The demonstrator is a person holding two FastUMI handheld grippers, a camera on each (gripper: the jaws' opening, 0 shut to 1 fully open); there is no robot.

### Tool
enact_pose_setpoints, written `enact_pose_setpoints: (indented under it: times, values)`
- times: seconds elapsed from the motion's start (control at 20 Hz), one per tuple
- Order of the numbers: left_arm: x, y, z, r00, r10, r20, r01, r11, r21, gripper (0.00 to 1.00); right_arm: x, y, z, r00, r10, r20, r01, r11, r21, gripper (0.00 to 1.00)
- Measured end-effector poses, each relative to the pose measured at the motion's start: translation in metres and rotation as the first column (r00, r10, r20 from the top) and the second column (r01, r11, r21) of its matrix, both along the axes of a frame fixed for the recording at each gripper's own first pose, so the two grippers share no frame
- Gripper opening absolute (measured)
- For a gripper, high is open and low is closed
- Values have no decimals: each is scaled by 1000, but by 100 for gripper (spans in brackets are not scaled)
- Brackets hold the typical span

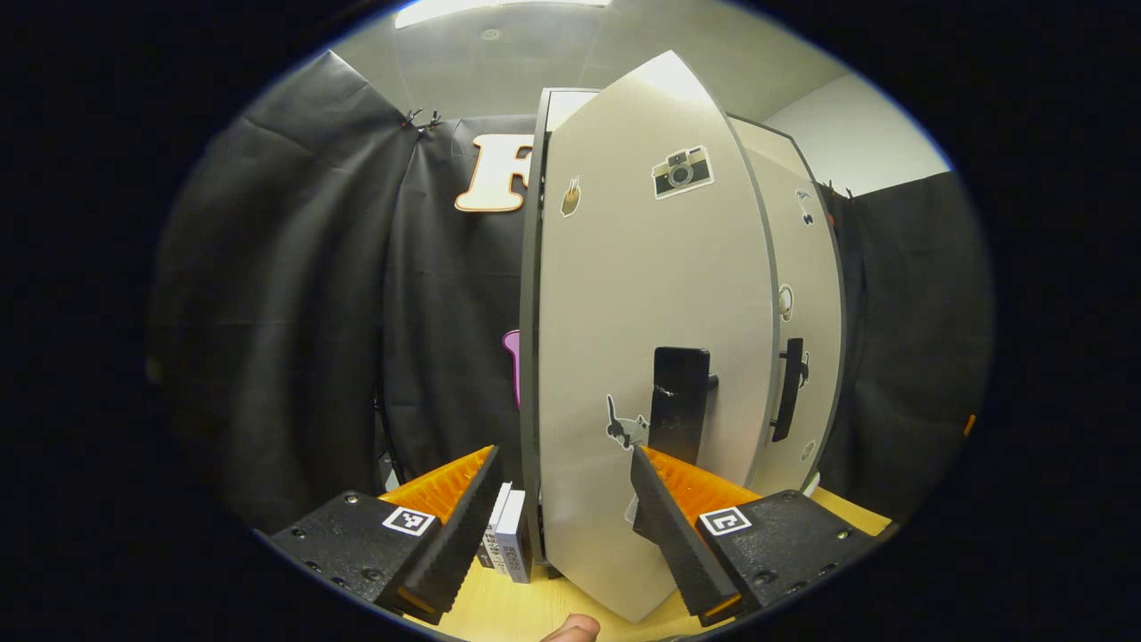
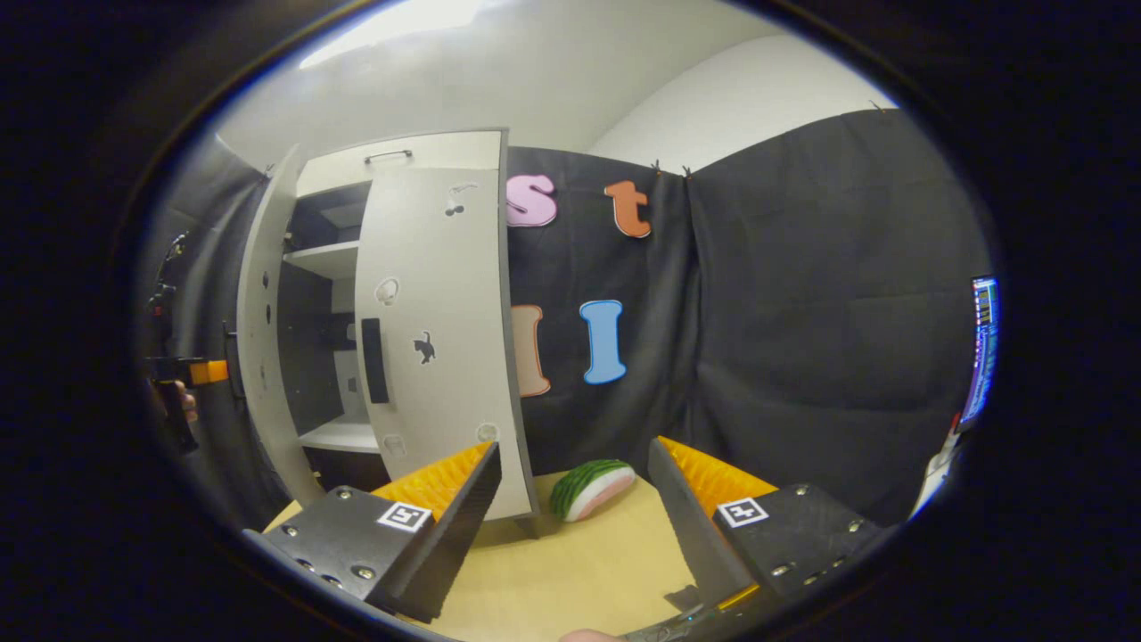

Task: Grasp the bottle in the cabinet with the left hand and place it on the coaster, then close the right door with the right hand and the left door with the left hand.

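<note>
Facing the left door [image 1: 655,357], left claw [image 1: 562,508] spread wide by its handle [image 1: 679,401], seemingly to push; right claw [image 2: 570,499] released, empty.

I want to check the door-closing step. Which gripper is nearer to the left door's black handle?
Left. The left gripper is open right before the left door, its black handle just above. The right gripper stands farther off, by the right door.

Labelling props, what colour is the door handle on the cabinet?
Black; the handle on the grey left door shows best in the left gripper view.
</note>
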State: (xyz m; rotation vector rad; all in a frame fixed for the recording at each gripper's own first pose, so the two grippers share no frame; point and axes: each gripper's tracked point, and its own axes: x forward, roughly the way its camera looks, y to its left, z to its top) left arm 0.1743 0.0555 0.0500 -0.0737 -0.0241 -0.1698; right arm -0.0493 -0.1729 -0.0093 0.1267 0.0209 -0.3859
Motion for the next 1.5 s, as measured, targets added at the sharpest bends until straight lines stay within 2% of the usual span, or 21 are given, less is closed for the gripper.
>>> enact_pose_setpoints:
  times: [0.05,0.1,0.2,0.25,0.3,0.45,0.75,0.95,1.0,1.1,1.5]
  values:
    - [1,-4,0,1000,-8,2,8,1000,-2,89,0,0,0,1000,-1,-1,1,1000,-2,100]
    - [2,-9,-1,1000,-17,2,17,1000,-1,92,0,-1,-1,1000,-5,-3,5,1000,-4,100]
    - [5,-19,-2,999,-37,3,37,999,-3,89,-1,-2,-2,1000,-7,-6,7,1000,-9,100]
    - [5,-26,-3,999,-53,4,53,999,-6,92,-1,-3,-2,1000,-6,-6,6,1000,-12,100]
    - [5,-32,-3,998,-64,7,64,998,-6,89,-1,-3,-2,1000,-8,-7,8,1000,-16,99]
    - [9,-44,-5,997,-78,13,78,997,6,92,-1,-6,-4,1000,-15,-10,15,1000,-16,99]
    - [8,-48,-3,997,-71,10,71,997,-9,93,-1,-8,-7,1000,-8,-17,8,1000,-18,100]
    - [-3,-43,-6,999,-54,6,54,998,27,93,2,-1,-15,999,29,-28,-29,999,-19,100]
    - [-8,-43,-7,999,-51,5,51,998,32,89,3,2,-16,999,37,-30,-38,999,-18,100]
    - [-19,-41,-8,999,-45,2,45,998,37,92,4,6,-20,998,54,-36,-55,998,-12,100]
    - [-45,-28,-11,1000,-16,-4,16,999,48,92,8,24,-22,992,120,-31,-120,992,-27,99]
